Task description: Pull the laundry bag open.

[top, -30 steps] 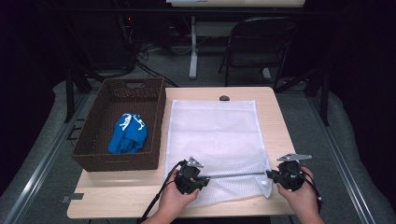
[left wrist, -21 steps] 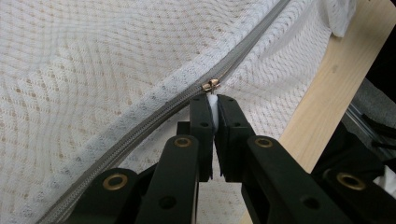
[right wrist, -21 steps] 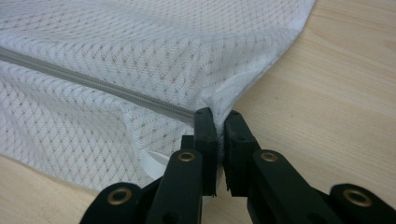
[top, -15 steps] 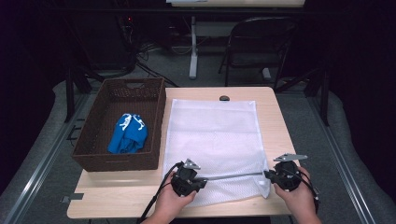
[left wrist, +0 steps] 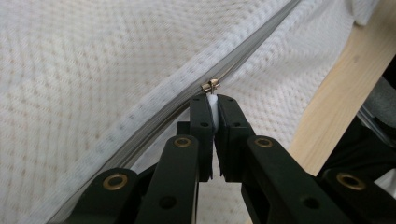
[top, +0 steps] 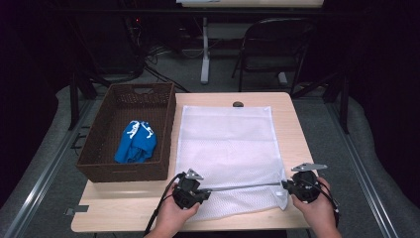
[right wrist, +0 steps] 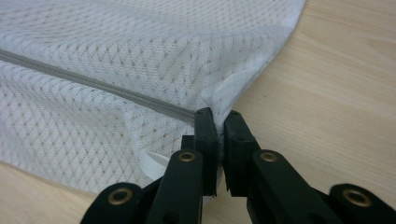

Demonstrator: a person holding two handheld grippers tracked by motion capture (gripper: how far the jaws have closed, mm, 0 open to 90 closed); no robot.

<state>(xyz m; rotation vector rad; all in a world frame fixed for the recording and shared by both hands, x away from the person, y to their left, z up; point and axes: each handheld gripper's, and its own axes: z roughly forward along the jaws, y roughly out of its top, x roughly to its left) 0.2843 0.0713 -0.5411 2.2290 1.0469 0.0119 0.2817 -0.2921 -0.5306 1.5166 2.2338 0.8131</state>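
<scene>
Nearest the person, at the front edge of the wooden table [top: 297, 124], both hands hold their tools at the near end of a white mesh laundry bag [top: 225, 144]. The left gripper [top: 202, 191] sits at the bag's near left part; in the left gripper view its jaws are clenched on the white zipper pull tab [left wrist: 213, 106], with the small metal slider [left wrist: 210, 86] just beyond the jaw tips on the grey zipper [left wrist: 252, 44]. The right gripper [top: 286, 187] is at the bag's near right corner; in the right gripper view its jaws are pinched together on the mesh fabric at the end of the zipper line, which runs away to the left. Between the two tools the zipper stretches taut across the bag's near end. The bag itself lies flat on the table, reaching toward the far edge. To its left, touching the bag's side, stands a dark brown wicker basket [top: 166, 124] holding a crumpled blue cloth [top: 136, 144]. A small dark round object [top: 238, 104] lies at the table's far edge, just beyond the bag.
</scene>
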